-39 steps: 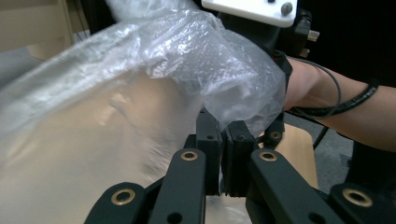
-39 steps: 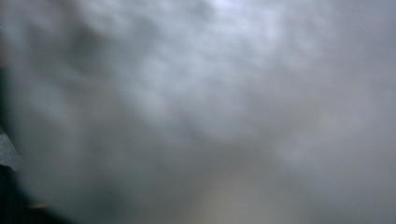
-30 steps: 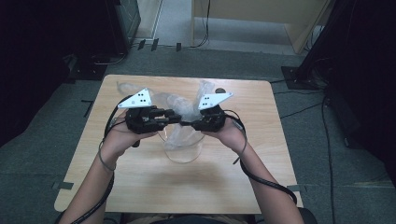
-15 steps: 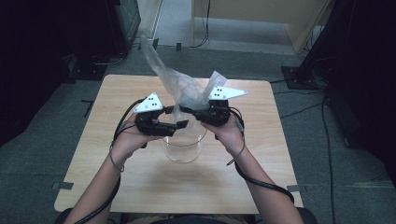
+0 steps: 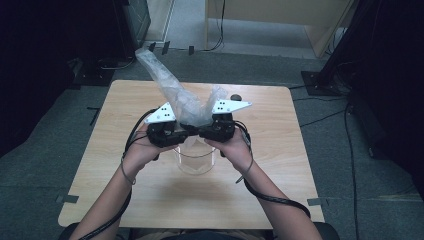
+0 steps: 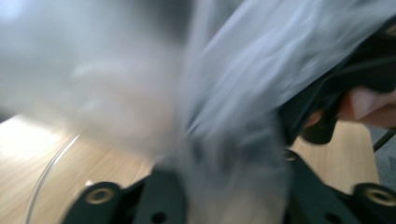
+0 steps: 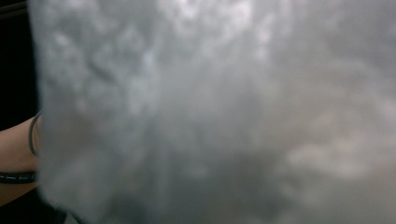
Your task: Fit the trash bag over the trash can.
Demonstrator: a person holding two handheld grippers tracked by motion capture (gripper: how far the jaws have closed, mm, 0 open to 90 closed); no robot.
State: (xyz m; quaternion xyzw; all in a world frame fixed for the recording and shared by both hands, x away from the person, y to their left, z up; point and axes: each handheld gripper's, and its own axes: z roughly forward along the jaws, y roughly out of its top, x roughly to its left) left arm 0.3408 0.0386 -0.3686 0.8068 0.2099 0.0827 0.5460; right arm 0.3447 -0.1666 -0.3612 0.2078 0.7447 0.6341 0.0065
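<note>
Wooden bench (image 5: pixel 150 200) stands on grey floor and carries a clear glass jar (image 5: pixel 195 161) at its middle. Your left claw (image 5: pixel 186 131) and right claw (image 5: pixel 202 131) meet just above the jar. Both are clenched on a clear plastic bag (image 5: pixel 172 90); the left has just been closing on it. Bag film rises in two tails above your claws.

Crinkled translucent plastic bag (image 5: pixel 175 95); clear smooth glass jar (image 5: pixel 196 161); matt light wood table (image 5: pixel 280 165).
</note>
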